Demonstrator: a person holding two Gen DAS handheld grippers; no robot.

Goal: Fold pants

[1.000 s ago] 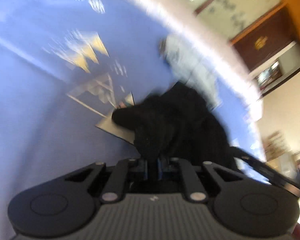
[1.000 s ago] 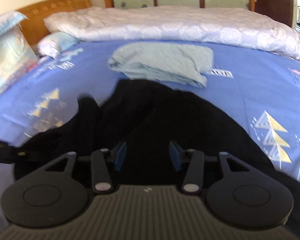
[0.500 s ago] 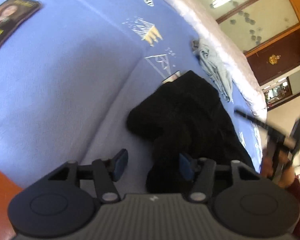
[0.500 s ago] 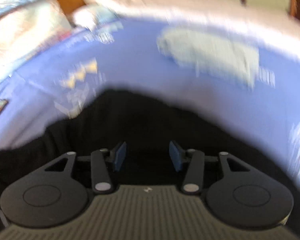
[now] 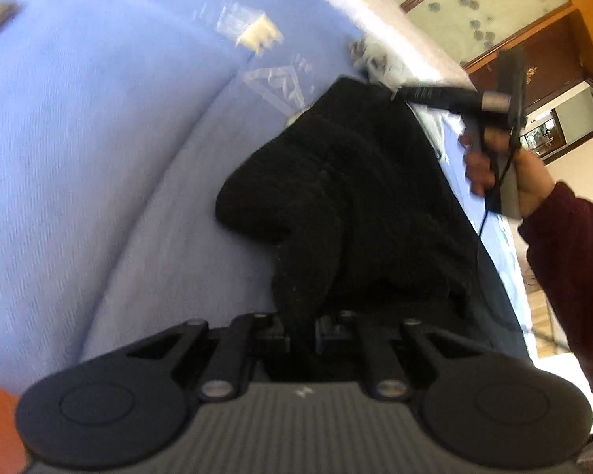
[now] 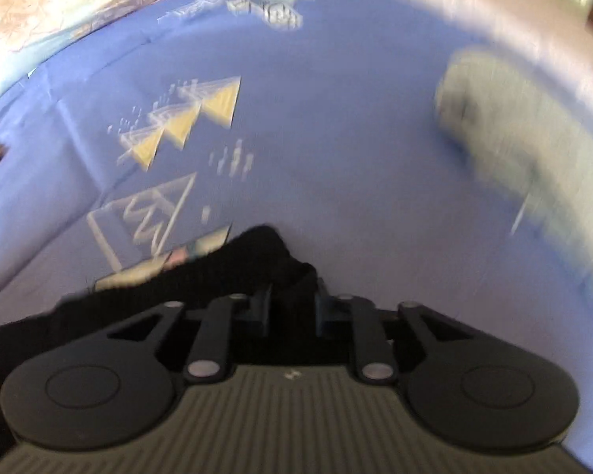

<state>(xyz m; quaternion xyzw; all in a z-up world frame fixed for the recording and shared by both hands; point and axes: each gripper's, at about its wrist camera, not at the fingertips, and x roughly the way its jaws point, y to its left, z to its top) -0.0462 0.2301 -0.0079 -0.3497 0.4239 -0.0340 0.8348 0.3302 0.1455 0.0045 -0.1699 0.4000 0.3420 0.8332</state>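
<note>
The black pants lie bunched in a long heap on the blue bedsheet, running away from the left wrist camera toward the far side of the bed. Their near end rises in a narrow fold straight into the left hand-held gripper, whose jaws are drawn tight together with the black cloth pinched between them. At the far end of the heap, the right hand-held gripper has a raised tuft of the same black fabric between its jaws; they are closing on it, and the fingers already stand close against the cloth on both sides. In the left wrist view that second tool shows as a dark bar above the far edge of the pants, carried by the person's right hand in a dark red sleeve.

The sheet is printed with yellow triangles and white line drawings. A folded pale grey-green cloth, blurred, lies on the sheet well apart from the pants, near a white quilt along the far side. Beyond the bed stand frosted glass panels in wooden frames.
</note>
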